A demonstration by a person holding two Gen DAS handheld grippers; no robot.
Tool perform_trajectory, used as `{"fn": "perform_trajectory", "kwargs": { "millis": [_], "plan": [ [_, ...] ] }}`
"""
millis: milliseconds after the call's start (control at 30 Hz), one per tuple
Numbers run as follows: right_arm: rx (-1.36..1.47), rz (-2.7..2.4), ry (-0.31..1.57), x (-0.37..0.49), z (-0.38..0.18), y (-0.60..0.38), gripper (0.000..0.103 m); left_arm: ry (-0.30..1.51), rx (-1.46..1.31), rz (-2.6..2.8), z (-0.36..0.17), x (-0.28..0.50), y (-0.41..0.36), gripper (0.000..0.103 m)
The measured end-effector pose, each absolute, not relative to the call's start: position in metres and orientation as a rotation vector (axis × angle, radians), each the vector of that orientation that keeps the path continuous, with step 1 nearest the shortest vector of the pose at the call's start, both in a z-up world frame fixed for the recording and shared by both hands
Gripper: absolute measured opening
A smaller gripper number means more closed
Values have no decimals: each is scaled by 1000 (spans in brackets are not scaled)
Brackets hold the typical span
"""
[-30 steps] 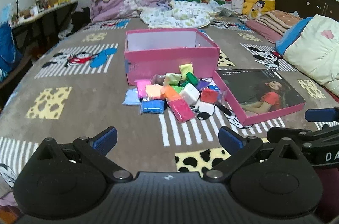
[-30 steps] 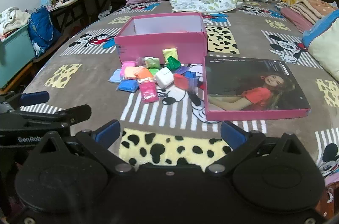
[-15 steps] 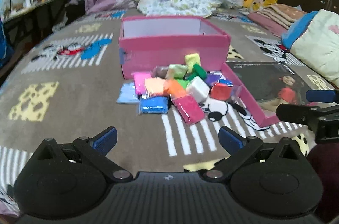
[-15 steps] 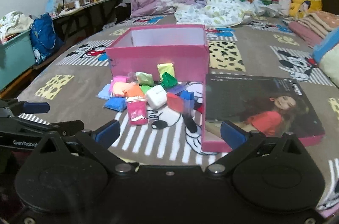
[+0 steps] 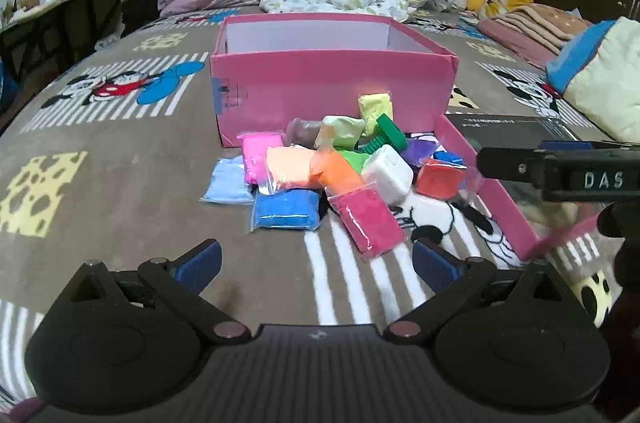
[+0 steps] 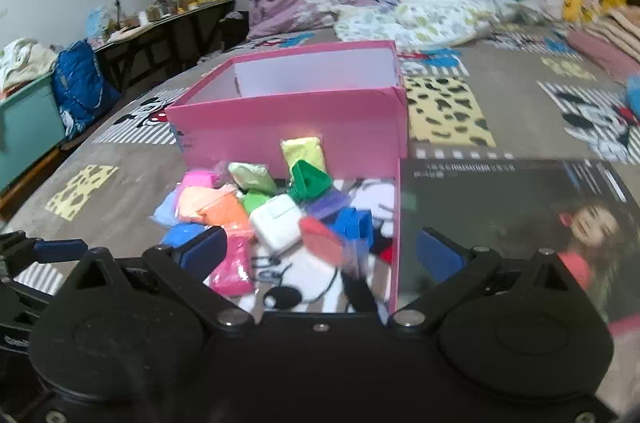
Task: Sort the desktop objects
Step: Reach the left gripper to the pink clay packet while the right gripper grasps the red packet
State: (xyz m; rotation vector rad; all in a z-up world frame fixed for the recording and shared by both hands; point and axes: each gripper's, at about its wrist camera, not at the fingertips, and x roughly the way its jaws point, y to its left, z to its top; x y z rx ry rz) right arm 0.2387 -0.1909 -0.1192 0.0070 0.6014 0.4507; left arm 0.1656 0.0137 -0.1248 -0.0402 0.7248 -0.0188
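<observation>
Clay packets [image 5: 320, 171] sit in a loose heap on the blanket [image 5: 120, 191], right against the front wall of the pink box [image 5: 332, 91]; we take the box as landmark; nothing visible inside it, only white inner walls, so we judge sorting has not begun. Heap holds a blue packet [image 5: 287, 209] and a magenta packet [image 5: 370, 219] on the side farthest from the box, a white block [image 5: 388, 173] mid-heap, a green screw toy [image 5: 390, 135] and a yellow packet [image 5: 375, 108] leaning on the box wall. Box lid [image 6: 516, 219] lies flat just right of the heap, beside the box's right front corner. Left gripper [image 5: 316, 259] spread wide, holding nothing, short of the heap; right gripper [image 6: 320, 251] also spread and empty, low over the heap's lid side. Everything left to do: each piece to be picked and placed; we expect the near packets go first.
</observation>
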Motion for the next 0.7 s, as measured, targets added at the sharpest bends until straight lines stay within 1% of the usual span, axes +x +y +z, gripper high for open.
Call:
{"fn": "perform_trajectory", "kwargs": {
  "millis": [67,133,167,200,233,267,300,333,400,467,500,633,700],
  "plan": [
    [-23,479,582,246,-125,-189,101,721,-27,-18,-129,171,10,102],
    [-60,505,564,253,-129,-186,97,719,-30,-27,-134,176,7,101],
    [-87,518,554,255,-130,-184,89,720,-35,-30,-137,179,6,101],
    [-122,533,549,257,-132,-182,73,722,-37,-32,-139,182,4,98],
    [-148,544,550,259,-135,-180,64,724,-39,-34,-141,185,2,94],
    [-162,555,557,261,-139,-178,55,728,-39,-37,-144,188,0,87],
    [-167,558,561,263,-142,-179,55,733,-39,-41,-147,191,-2,82],
    [-176,561,563,264,-146,-179,54,738,-39,-45,-149,194,-4,79],
    [-201,564,563,264,-152,-177,54,745,-42,-52,-154,199,-8,69],
    [-231,564,559,264,-156,-175,54,743,-43,-57,-158,202,-11,65],
    [-240,569,561,264,-157,-175,54,743,-37,-58,-160,203,-13,63],
    [-252,579,583,267,-164,-178,50,748,-26,-57,-168,211,-20,62],
    [-249,584,591,269,-166,-180,46,750,-19,-56,-171,215,-23,62]
  ]
}}
